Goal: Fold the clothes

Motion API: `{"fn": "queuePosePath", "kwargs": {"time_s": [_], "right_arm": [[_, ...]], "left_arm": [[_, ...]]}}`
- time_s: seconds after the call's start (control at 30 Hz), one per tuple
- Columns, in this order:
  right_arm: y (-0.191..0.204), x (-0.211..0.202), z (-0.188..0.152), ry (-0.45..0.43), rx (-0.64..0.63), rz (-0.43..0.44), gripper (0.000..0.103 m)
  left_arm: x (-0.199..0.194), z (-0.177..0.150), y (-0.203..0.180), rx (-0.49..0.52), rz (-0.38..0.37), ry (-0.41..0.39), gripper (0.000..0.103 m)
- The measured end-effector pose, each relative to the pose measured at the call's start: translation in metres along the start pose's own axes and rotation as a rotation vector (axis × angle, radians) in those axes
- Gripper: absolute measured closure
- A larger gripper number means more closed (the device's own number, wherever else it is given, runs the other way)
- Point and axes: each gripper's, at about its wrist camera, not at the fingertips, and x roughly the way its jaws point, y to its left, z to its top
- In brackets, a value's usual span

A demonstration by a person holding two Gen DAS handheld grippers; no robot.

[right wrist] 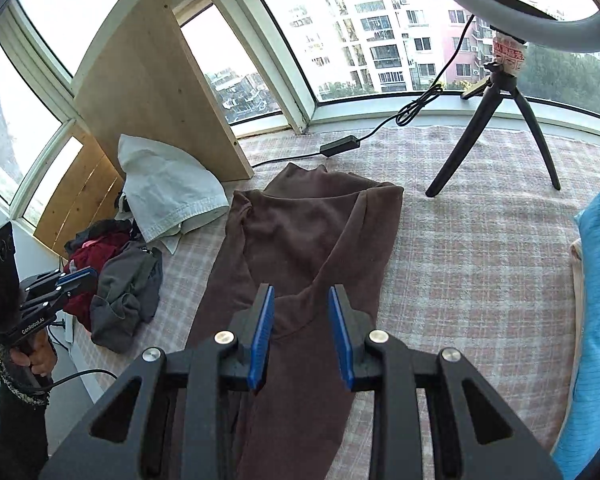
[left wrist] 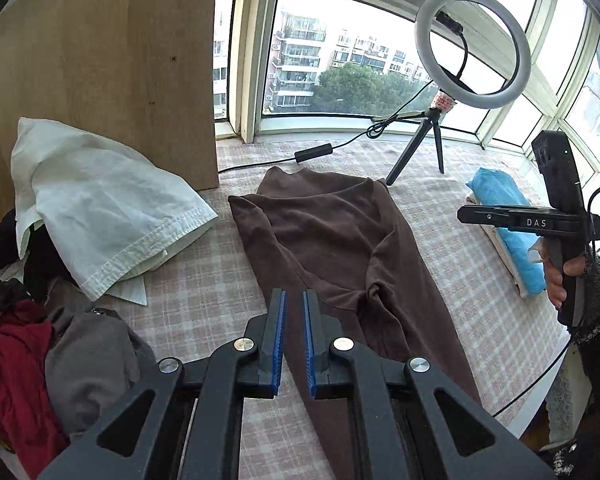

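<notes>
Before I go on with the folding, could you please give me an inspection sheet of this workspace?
Surface: checked cloth covers it.
Job's things: brown garment laid out long, sleeves folded across it; folded blue item on a pale one at the right.
Clutter: white shirt, grey garment and red garment heaped at the left.
Grippers: left tongs slightly open, empty; right tongs open, empty, both above the brown garment.
Cables: black cable with inline box runs behind the garment to the ring light.
Surroundings: wooden board upright at the left; windows behind.
</notes>
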Motion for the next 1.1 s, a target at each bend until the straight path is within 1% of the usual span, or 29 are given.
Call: {"fn": "queuePosePath", "kwargs": {"time_s": [0.1, 0.23, 0.33, 0.43, 0.47, 0.5, 0.6, 0.63, 0.67, 0.7, 0.73, 0.77, 0.8, 0.83, 0.93, 1.0, 1.03, 1.1], "right_arm": [[-0.014, 0.041, 0.012, 0.031, 0.023, -0.074, 0.075], [-0.035, 0.083, 0.030, 0.069, 0.098, -0.072, 0.075], [-0.035, 0.110, 0.044, 0.090, 0.077, -0.098, 0.075], [-0.034, 0.140, 0.059, 0.122, 0.041, -0.116, 0.075], [-0.034, 0.151, 0.063, 0.145, 0.033, -0.122, 0.075], [-0.034, 0.161, 0.066, 0.164, 0.019, -0.139, 0.074], [-0.024, 0.157, 0.074, 0.185, -0.046, -0.186, 0.075], [-0.019, 0.148, 0.077, 0.161, -0.047, -0.183, 0.075], [-0.012, 0.138, 0.082, 0.131, -0.054, -0.153, 0.074], [-0.002, 0.132, 0.087, 0.114, -0.070, -0.105, 0.072], [0.010, 0.131, 0.092, 0.116, -0.091, -0.053, 0.067], [0.023, 0.132, 0.098, 0.122, -0.112, -0.003, 0.056], [0.037, 0.139, 0.104, 0.136, -0.136, 0.041, 0.053], [0.050, 0.150, 0.109, 0.156, -0.157, 0.078, 0.053], [0.080, 0.193, 0.116, 0.251, -0.201, 0.136, 0.053], [0.092, 0.217, 0.113, 0.312, -0.220, 0.129, 0.053], [0.096, 0.227, 0.112, 0.333, -0.224, 0.129, 0.053], [0.096, 0.232, 0.111, 0.334, -0.209, 0.144, 0.053]], "left_arm": [[0.045, 0.012, 0.008, 0.018, 0.006, 0.036, 0.096], [0.099, 0.027, 0.019, 0.024, -0.029, 0.097, 0.096], [0.126, 0.039, 0.022, 0.067, -0.057, 0.115, 0.096], [0.149, 0.047, 0.023, 0.072, -0.119, 0.120, 0.096], [0.157, 0.048, 0.024, 0.066, -0.134, 0.126, 0.093], [0.165, 0.047, 0.025, 0.058, -0.143, 0.135, 0.093], [0.167, 0.043, 0.028, 0.032, -0.163, 0.138, 0.093], [0.157, 0.039, 0.030, 0.017, -0.178, 0.109, 0.093], [0.147, 0.035, 0.032, 0.002, -0.192, 0.080, 0.088], [0.137, 0.032, 0.033, -0.012, -0.205, 0.052, 0.081], [0.131, 0.027, 0.034, -0.023, -0.209, 0.035, 0.080], [0.126, 0.023, 0.035, -0.032, -0.210, 0.021, 0.081], [0.128, 0.021, 0.034, -0.026, -0.202, 0.025, 0.081], [0.129, 0.019, 0.034, -0.021, -0.193, 0.029, 0.081], [0.134, 0.013, 0.032, -0.005, -0.169, 0.041, 0.081], [0.133, 0.011, 0.034, -0.012, -0.171, 0.032, 0.081], [0.131, 0.009, 0.037, -0.017, -0.176, 0.028, 0.081], [0.128, 0.007, 0.041, -0.028, -0.180, 0.022, 0.081]]}}
